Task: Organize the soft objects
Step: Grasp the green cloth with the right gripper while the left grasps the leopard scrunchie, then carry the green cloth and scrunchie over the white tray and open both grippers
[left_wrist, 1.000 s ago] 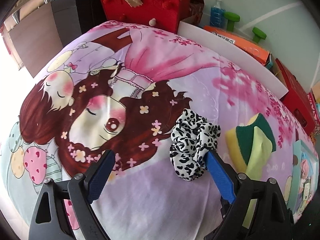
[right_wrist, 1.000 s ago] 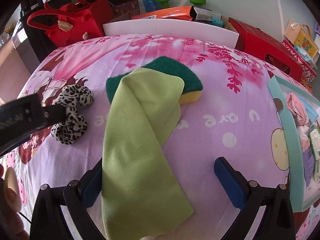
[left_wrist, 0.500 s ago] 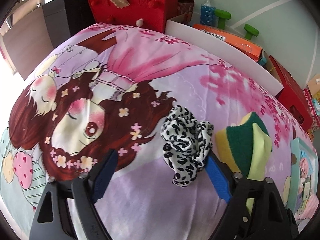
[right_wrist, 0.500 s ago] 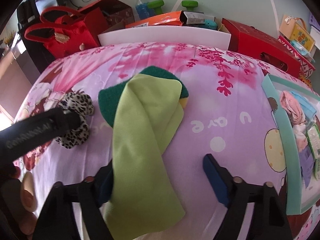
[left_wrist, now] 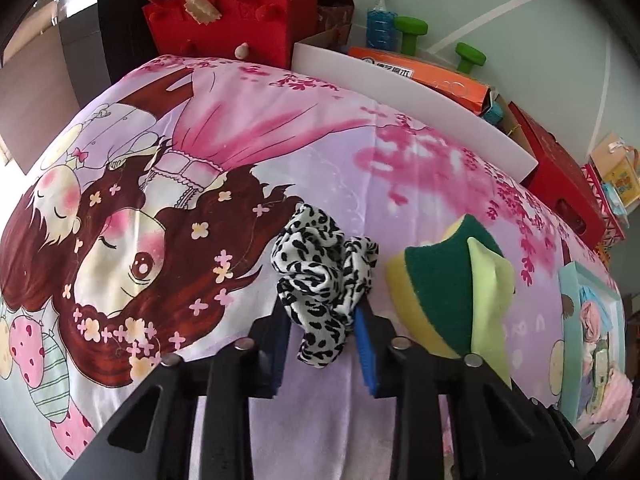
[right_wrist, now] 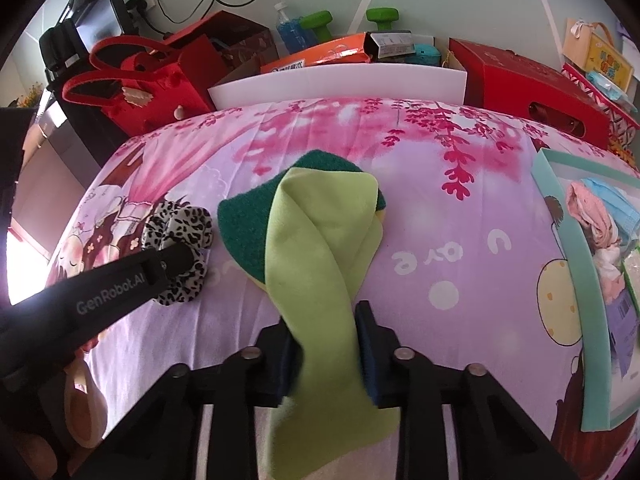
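Green sponge (right_wrist: 244, 232) lies under my cloth (right_wrist: 320, 264); right tongs (right_wrist: 324, 344) closing on it, left tongs (left_wrist: 324, 344) closing on scrunchie (left_wrist: 320, 264) (teal tray (right_wrist: 576, 264) beside).

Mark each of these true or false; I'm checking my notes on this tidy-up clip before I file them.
1. The left tool has the leopard-print scrunchie between its closing jaws. True.
2. The green cloth lies flat, clear of the sponge. False: it drapes over the sponge and runs between the right tool's closing jaws.
3. The sponge's scouring face is red. False: it is dark green, on a yellow body.
4. The teal tray at the right edge of the bedsheet holds soft items. True.
5. The scrunchie rests on the sponge. False: it lies beside it.
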The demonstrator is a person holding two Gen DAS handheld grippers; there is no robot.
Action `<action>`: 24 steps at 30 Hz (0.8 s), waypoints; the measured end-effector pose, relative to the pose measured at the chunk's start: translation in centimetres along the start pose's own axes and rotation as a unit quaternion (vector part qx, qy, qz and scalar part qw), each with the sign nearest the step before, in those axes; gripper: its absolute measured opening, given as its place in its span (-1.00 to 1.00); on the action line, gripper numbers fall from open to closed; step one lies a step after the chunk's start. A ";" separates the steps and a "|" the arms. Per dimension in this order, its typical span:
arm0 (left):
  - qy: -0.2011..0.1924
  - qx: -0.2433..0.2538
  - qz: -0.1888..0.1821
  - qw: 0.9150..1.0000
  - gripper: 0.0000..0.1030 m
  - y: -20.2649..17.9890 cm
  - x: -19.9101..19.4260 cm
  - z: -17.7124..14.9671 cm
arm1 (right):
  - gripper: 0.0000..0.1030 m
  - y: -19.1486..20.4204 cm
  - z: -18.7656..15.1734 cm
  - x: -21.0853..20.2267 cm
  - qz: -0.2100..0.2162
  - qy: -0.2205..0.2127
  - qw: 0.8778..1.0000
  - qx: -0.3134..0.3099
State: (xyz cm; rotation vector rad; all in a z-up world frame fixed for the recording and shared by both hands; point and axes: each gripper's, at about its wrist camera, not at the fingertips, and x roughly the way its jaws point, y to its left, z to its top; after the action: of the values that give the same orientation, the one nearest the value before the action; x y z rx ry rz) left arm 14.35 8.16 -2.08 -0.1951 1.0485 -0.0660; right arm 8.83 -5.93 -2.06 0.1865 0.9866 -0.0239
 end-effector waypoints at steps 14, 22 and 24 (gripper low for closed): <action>-0.042 -0.013 0.002 0.999 -0.62 0.7 -2.9 0.8 | -0.55 -1.5 1.1 -3.2 0.010 -0.056 0.998 0.021; -0.092 -0.007 -0.010 0.996 -0.62 0.3 -6.8 1.4 | -0.55 -2.6 1.8 -6.2 0.005 -0.098 0.995 0.031; -0.103 -0.004 -0.016 0.995 -0.62 -0.1 -7.7 1.4 | -0.55 -3.1 2.0 -7.2 0.004 -0.111 0.993 0.036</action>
State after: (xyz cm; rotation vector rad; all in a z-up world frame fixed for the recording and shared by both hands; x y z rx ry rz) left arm 11.78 9.37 5.18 -0.2203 0.8395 -0.0693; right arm 6.16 -9.76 4.57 0.2486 0.7637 -0.0726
